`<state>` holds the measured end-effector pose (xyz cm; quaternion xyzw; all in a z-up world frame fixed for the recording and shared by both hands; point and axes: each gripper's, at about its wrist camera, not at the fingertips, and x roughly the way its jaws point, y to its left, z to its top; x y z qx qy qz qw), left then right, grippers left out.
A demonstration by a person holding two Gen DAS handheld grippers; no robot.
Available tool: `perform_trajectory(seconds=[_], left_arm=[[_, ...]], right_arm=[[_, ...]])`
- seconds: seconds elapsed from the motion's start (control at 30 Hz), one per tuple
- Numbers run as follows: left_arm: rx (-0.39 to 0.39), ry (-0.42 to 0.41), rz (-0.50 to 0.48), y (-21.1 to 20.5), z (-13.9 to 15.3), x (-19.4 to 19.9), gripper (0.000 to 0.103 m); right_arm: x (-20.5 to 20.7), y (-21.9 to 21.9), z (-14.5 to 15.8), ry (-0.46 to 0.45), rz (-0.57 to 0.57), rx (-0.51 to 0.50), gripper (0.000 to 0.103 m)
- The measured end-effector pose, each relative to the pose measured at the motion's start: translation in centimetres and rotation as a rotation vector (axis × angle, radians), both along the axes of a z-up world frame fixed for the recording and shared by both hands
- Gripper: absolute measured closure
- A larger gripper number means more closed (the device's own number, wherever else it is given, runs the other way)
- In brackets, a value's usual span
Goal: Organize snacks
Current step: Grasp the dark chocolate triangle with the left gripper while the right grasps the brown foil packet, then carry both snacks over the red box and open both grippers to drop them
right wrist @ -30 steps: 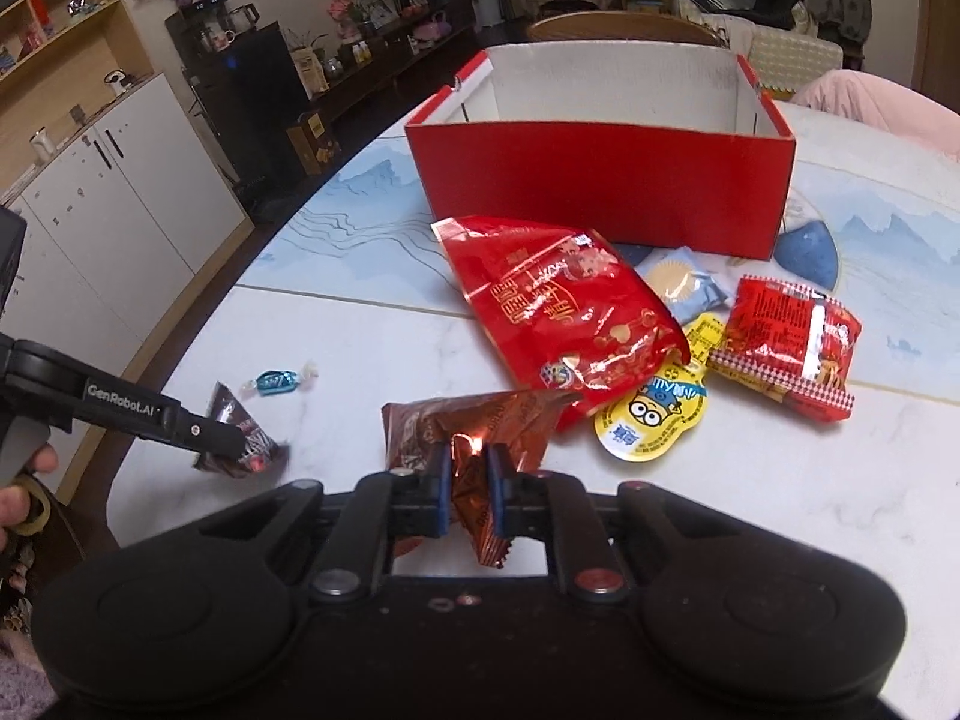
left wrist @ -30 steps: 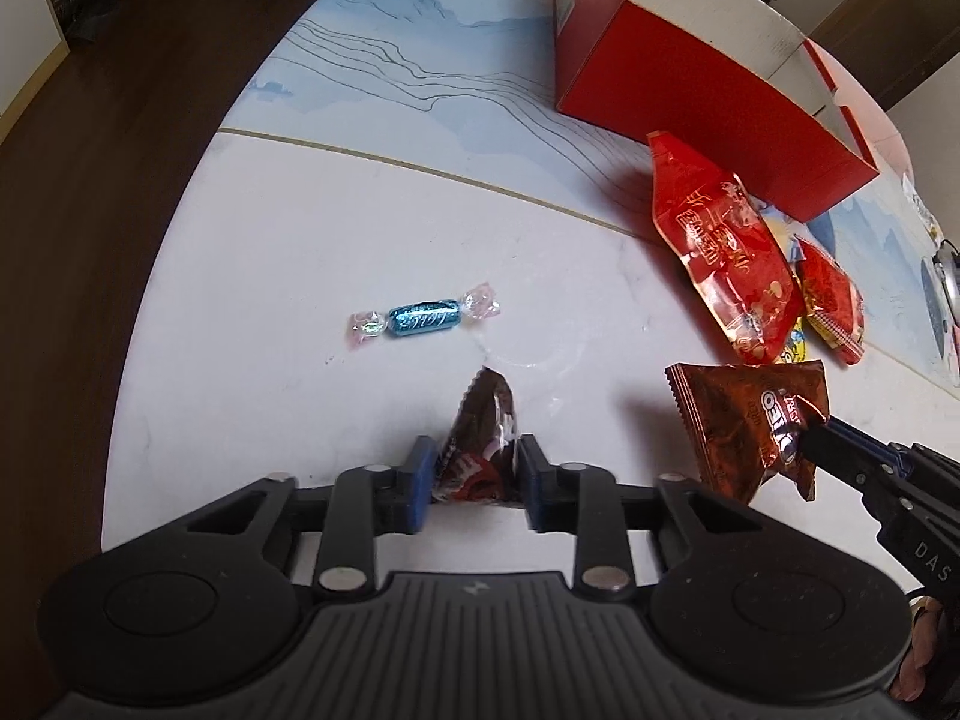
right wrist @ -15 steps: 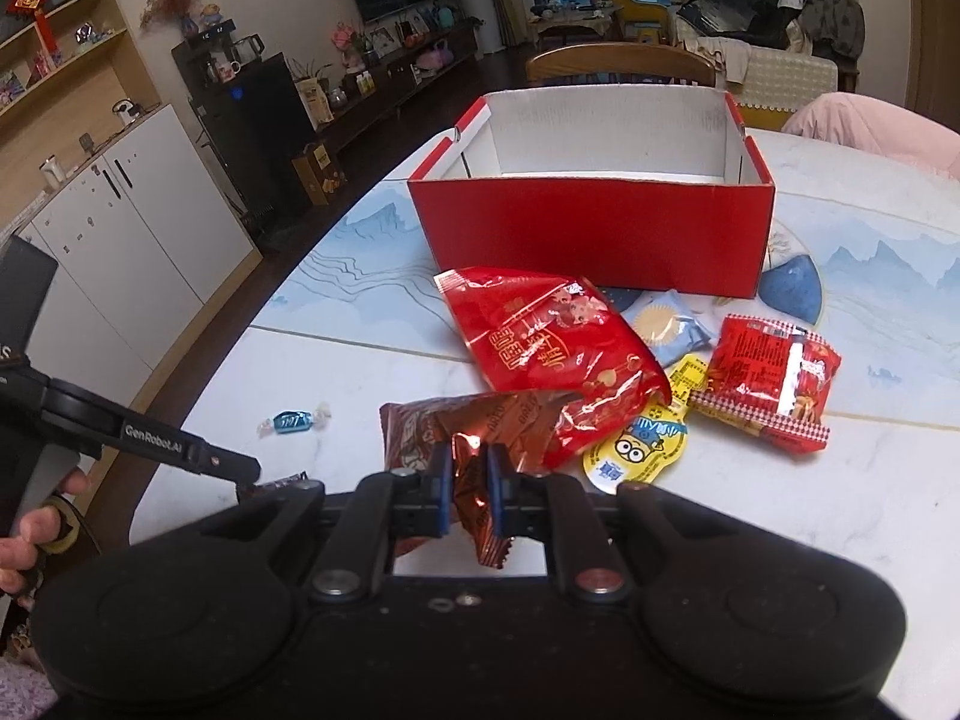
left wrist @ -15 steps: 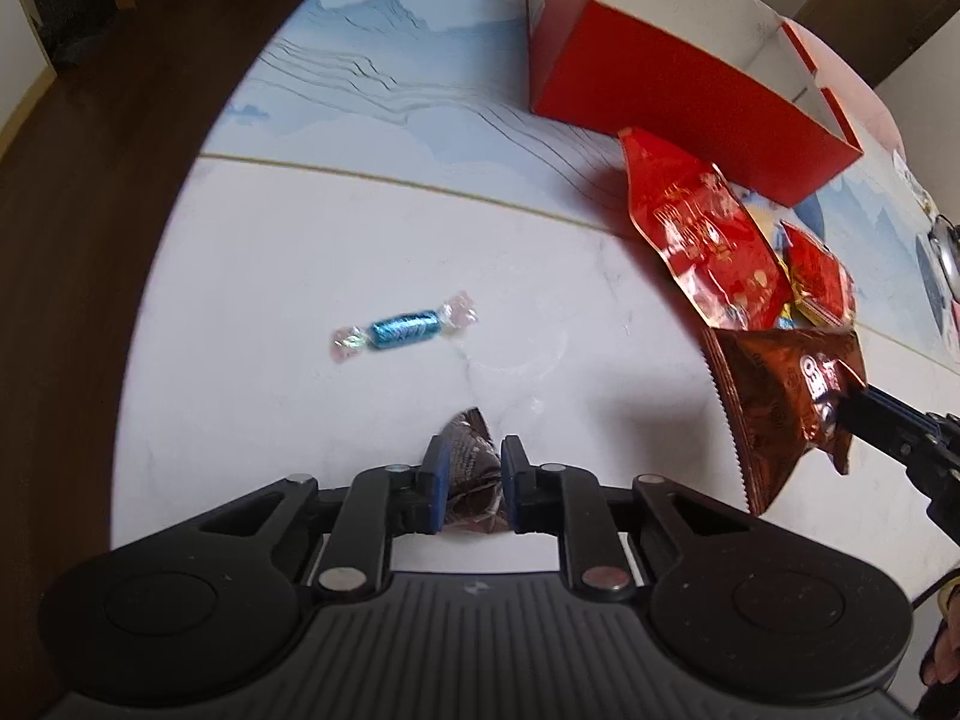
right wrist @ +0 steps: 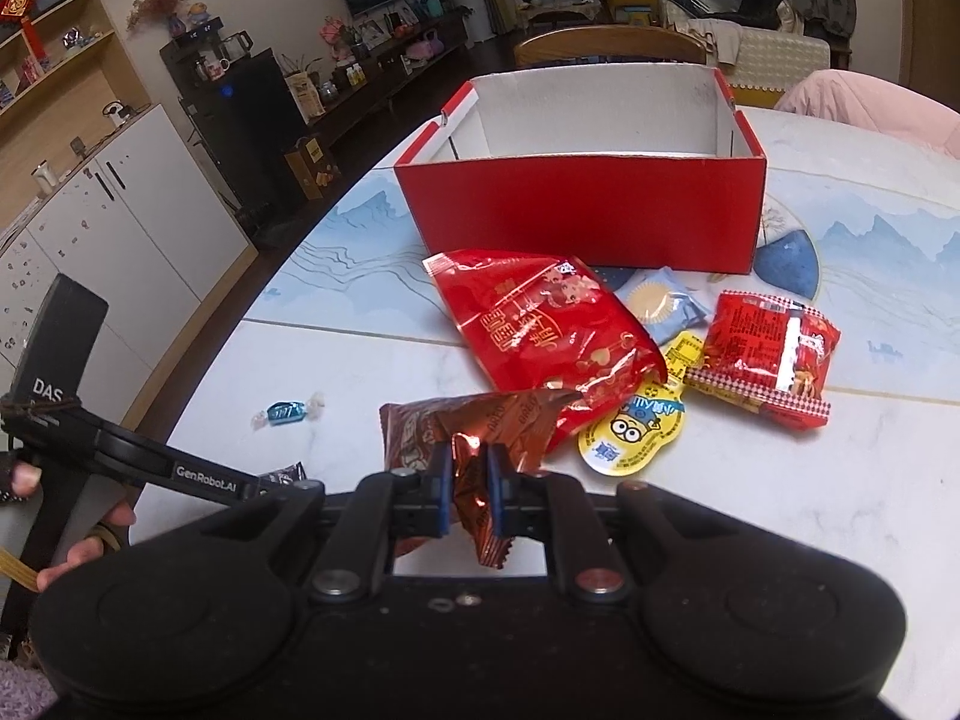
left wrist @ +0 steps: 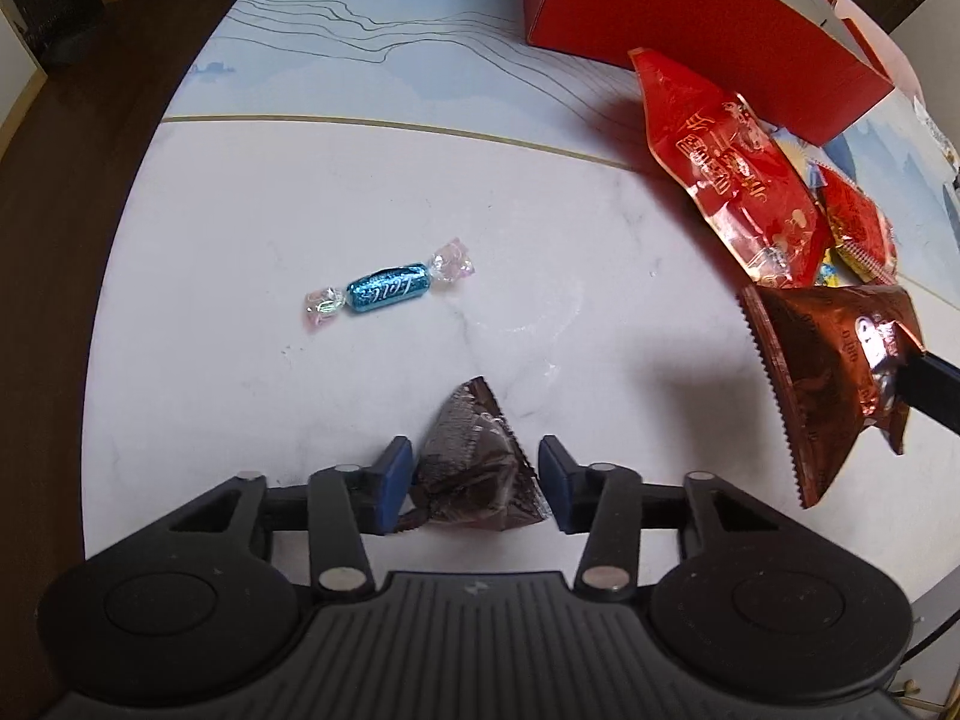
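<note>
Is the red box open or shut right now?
Open. The red box has no lid on top; the right wrist view shows its white inner walls.

table (left wrist: 252, 192) | on it: red box (right wrist: 582, 210), blue candy (left wrist: 387, 291), snack packets (right wrist: 765, 354)

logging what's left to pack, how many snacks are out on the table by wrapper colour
Red: 2, the large glossy red foil bag and the small red checked-edge packet
Brown: 2, the shiny copper-brown foil packet and the dark brown triangular foil pouch
Blue: 2, the blue twist-wrapped candy and the pale blue square sachet
Yellow: 1, the yellow cartoon-face jelly cup
Total: 7
</note>
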<state>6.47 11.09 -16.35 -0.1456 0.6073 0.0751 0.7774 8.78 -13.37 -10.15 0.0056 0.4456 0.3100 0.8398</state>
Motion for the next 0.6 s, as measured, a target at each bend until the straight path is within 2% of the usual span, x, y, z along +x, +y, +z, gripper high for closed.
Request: perform_trajectory(seconds=[0.03,0.27,0.5,0.6], left_arm=[[0.007,0.003,-0.002,0.0,-0.1,0.0,0.069],[-0.007,-0.015,0.006,0.0,-0.2,-0.3,0.074],[-0.085,-0.012,0.069,1.1,0.0,-0.6,0.077],[-0.091,-0.037,0.085,1.5,1.1,-0.5,0.077]], right_arm=[[0.0,0.0,0.0,0.002,-0.002,-0.001,0.093],[0.2,-0.1,0.0,0.004,-0.011,0.001,0.093],[0.4,-0.3,0.4,-0.001,-0.026,0.005,0.093],[0.7,-0.4,0.9,-0.011,-0.037,0.010,0.093]])
